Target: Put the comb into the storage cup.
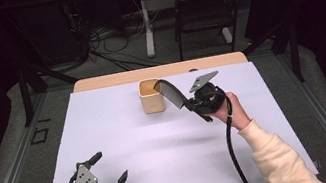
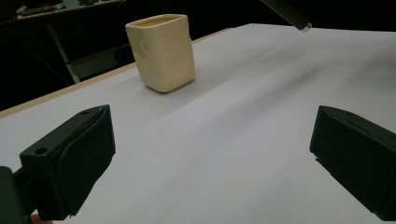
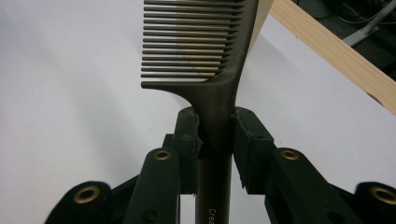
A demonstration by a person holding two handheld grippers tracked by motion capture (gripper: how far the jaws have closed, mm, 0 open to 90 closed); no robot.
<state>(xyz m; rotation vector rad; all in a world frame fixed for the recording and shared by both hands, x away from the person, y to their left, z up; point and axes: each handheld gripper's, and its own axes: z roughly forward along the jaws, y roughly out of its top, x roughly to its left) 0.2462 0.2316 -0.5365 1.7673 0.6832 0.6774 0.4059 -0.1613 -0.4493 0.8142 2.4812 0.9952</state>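
Observation:
A cream cup [image 1: 151, 96] stands upright at the back middle of the white sheet; it also appears in the left gripper view [image 2: 163, 51]. My right gripper [image 1: 189, 102] is shut on the handle of a dark comb [image 1: 170, 92], just right of the cup. The comb slants up to the left, its toothed end over the cup's right rim. In the right gripper view the pads [image 3: 246, 133] clamp the comb [image 3: 205, 46] just below its teeth. My left gripper [image 1: 109, 168] rests open near the front left corner, with nothing between its fingers [image 2: 74, 154].
The white sheet [image 1: 123, 139] covers most of a wooden table [image 1: 157, 72], whose bare edge shows at the back [image 3: 336, 51]. Beyond the table are a dark chair [image 1: 207, 7], a desk leg and floor cables. A cable trails from the right gripper along the sleeve.

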